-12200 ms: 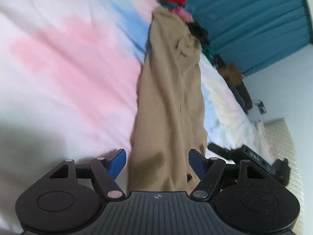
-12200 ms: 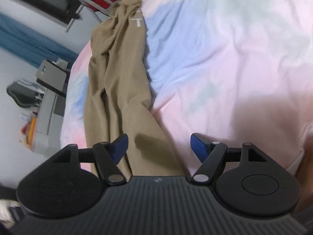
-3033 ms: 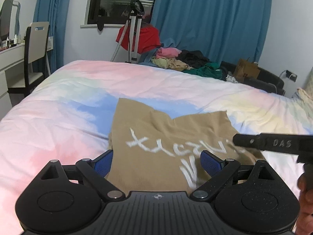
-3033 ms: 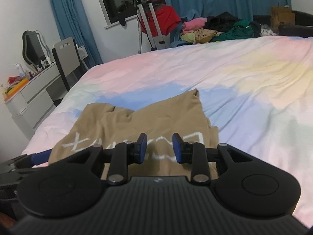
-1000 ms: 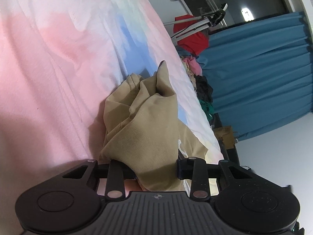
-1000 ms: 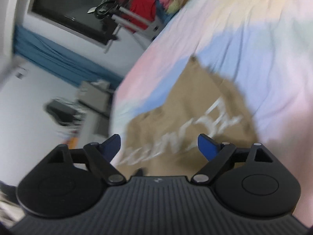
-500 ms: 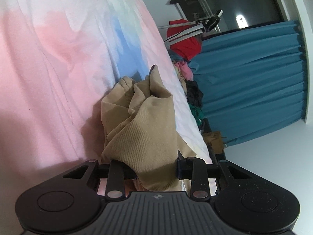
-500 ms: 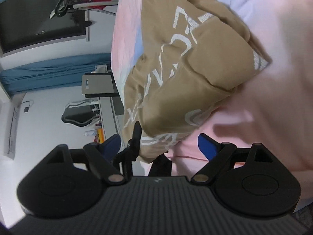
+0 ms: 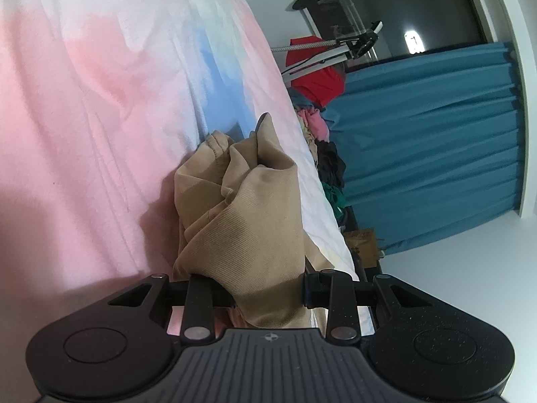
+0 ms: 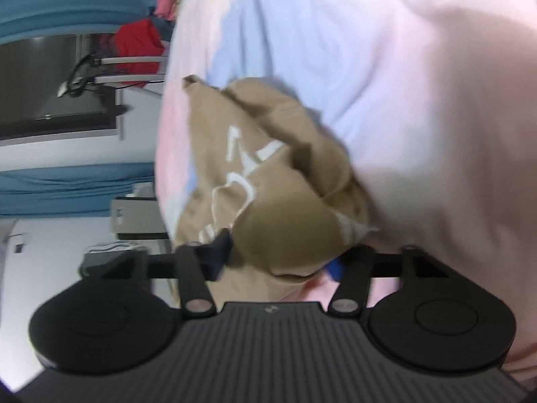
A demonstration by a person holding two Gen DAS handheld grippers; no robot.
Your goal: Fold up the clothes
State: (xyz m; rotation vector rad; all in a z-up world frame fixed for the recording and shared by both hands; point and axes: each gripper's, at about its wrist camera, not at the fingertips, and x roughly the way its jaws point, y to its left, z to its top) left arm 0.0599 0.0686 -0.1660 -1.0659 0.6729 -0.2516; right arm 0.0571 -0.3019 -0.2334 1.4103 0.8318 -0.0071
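Now my left gripper (image 9: 265, 290) is clamped on the bunched tan garment (image 9: 248, 221), which lies crumpled on the pastel duvet (image 9: 84, 107). My right gripper (image 10: 282, 262) has just been closing, jaws round the same bundle's near edge; I can't tell if the pads press it.

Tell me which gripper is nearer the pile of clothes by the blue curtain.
Neither clearly. The left gripper and right gripper each clamp the tan garment, apart from the pile.
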